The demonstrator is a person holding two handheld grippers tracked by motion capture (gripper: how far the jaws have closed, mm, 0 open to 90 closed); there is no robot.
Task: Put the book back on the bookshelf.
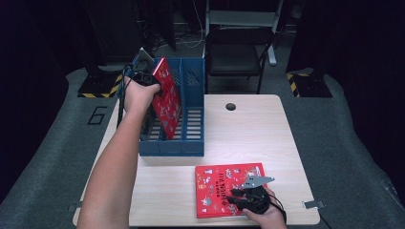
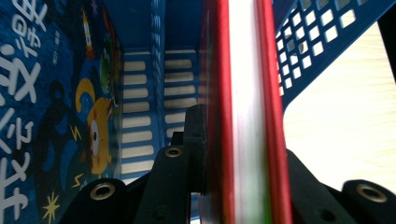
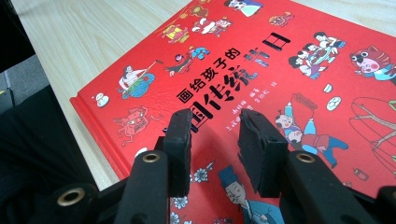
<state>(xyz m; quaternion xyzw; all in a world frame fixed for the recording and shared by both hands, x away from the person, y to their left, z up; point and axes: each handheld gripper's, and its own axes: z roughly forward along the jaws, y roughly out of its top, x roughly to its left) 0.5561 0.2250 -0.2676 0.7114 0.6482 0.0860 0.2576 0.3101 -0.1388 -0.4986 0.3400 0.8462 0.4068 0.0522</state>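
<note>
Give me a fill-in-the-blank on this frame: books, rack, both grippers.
1. The left gripper is shut on a red book held over the ____ file rack.
2. The second red book lies ____ on the table.
3. The right gripper has ____ between its jaws.
4. Next to the held book in the rack stands a ____ book.

Missing words: blue; flat; nothing; blue

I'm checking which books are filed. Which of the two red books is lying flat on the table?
The red book near the table's front edge, under the right tool, lies flat. The other red book stands tilted in the blue file rack, gripped by the left tool.
</note>
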